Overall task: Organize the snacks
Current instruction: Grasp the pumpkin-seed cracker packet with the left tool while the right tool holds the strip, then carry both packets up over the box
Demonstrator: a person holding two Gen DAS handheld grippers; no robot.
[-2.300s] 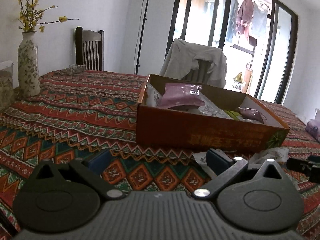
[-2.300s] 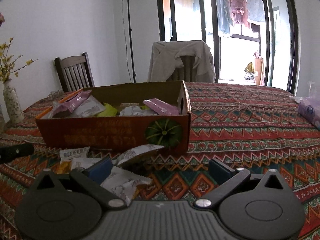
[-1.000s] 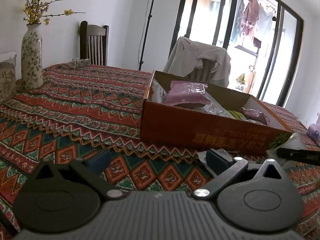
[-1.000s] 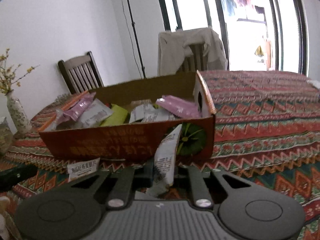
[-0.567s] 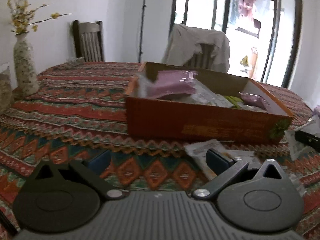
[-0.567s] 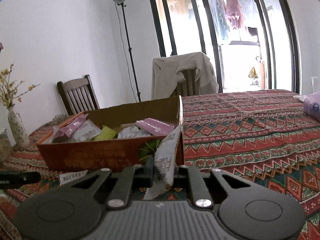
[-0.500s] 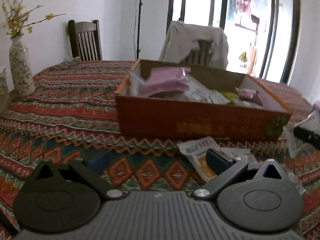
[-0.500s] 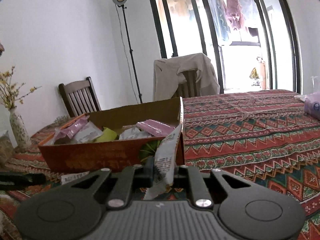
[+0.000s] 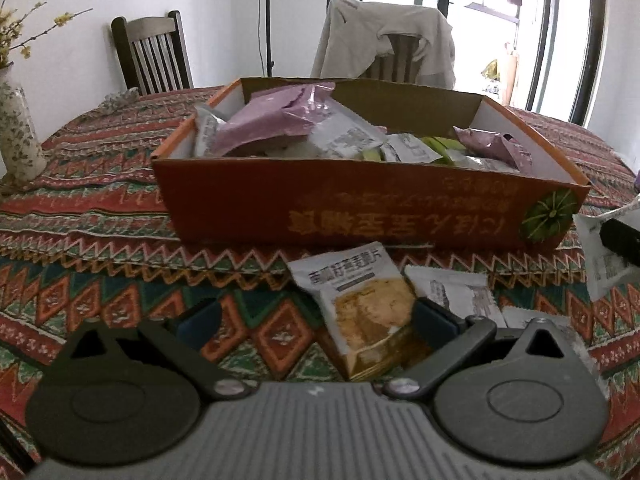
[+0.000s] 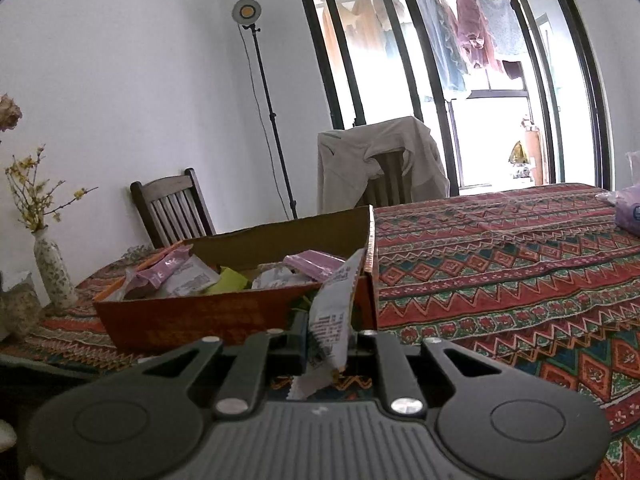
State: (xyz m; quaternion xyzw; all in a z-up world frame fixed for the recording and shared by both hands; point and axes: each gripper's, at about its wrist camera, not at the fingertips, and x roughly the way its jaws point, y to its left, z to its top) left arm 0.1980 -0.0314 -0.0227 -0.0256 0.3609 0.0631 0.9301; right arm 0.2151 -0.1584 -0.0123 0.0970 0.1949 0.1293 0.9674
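The right claw (image 10: 326,346) is clamped on a white snack packet (image 10: 330,322) standing upright, the orange box (image 10: 208,320) just beyond; the left claw (image 9: 316,318) gapes, a cracker packet (image 9: 366,306) seemingly lying between its fingers on the tabletop (image 9: 80,216).

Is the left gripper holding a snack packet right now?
No, the left gripper is open, and the cracker packet lies loose on the tablecloth between its fingers.
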